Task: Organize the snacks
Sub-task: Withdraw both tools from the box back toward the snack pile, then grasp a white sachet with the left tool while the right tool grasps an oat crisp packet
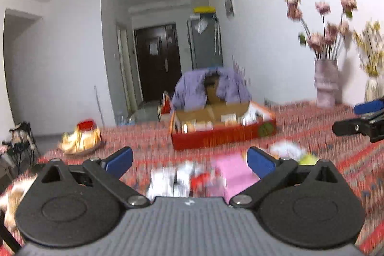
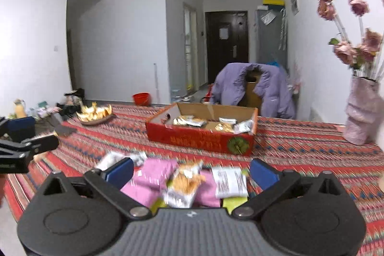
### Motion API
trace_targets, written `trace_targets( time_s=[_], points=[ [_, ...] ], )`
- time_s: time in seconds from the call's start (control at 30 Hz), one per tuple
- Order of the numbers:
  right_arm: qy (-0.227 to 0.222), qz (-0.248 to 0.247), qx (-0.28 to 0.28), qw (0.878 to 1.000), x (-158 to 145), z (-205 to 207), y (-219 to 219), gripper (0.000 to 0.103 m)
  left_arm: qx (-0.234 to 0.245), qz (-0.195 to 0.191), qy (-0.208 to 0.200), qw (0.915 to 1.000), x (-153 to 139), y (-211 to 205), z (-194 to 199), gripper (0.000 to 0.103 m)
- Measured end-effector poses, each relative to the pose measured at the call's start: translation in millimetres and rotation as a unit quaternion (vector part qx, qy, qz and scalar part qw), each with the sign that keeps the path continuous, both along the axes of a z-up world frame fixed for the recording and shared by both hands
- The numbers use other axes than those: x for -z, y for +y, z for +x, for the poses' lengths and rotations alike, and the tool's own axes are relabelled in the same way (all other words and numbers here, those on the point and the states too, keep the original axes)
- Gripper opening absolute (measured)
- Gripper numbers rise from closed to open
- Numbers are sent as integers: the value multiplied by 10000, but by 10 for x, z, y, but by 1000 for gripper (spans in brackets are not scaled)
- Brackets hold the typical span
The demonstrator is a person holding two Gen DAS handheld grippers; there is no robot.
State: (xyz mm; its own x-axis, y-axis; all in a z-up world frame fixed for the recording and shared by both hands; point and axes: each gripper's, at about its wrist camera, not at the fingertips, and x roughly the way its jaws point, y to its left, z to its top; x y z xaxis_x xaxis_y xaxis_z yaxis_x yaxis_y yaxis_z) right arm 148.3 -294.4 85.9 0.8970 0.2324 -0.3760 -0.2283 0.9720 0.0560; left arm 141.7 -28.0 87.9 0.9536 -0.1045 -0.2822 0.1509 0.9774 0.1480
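Both hand-held grippers, left (image 1: pixel 189 161) & right (image 2: pixel 192 168), wide, nothing held; snack packets (image 2: pixel 184 184) beneath; red box (image 2: pixel 201 136) apart, cloth (image 2: pixel 300 150) bare between.

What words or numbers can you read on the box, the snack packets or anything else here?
None can be read for sure.
Red box: gold print on its front, upside down and too blurred to read.
White packet between the right gripper's fingers: lines of small print, blurred.
Paper on the dark door: too small.
Left wrist view: all blurred.
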Motion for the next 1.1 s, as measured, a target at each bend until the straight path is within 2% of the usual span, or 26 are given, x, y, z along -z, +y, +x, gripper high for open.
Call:
trace_targets(
  time_s=[0.1,0.23,0.3,0.4,0.5,0.67,0.8,0.9,0.97,1.0,1.1],
  points=[
    [-10,-147,129,9998,266,-261,128,103,-98,-70,390,9992,241,36,-124,103],
    [392,226,42,9990,510,-317,165,103,-153,-127,696,9974,379,103,-73,103],
    [505,174,-16,9986,581,-291,193,103,-200,-132,786,9966,427,132,-15,103],
    [420,6,91,9991,584,-247,230,103,-245,-139,841,9961,454,153,105,103],
    [445,140,87,9989,591,-175,204,103,-325,-195,949,9948,517,193,190,103],
    [587,205,244,9978,650,70,177,103,-455,-466,1317,9891,600,287,528,103],
    [678,250,279,9970,667,319,223,101,-548,-519,1363,9878,620,361,844,103],
    [743,270,316,9964,663,552,285,93,-646,-391,1258,9892,631,402,1120,102],
    [806,381,313,9955,675,722,329,89,-722,-305,1306,9883,676,437,1347,98],
    [828,451,309,9951,690,822,353,86,-746,-298,1350,9876,695,456,1438,93],
    [918,513,335,9939,756,1071,436,82,-677,-431,1510,9853,775,534,1735,90]
  ],
)
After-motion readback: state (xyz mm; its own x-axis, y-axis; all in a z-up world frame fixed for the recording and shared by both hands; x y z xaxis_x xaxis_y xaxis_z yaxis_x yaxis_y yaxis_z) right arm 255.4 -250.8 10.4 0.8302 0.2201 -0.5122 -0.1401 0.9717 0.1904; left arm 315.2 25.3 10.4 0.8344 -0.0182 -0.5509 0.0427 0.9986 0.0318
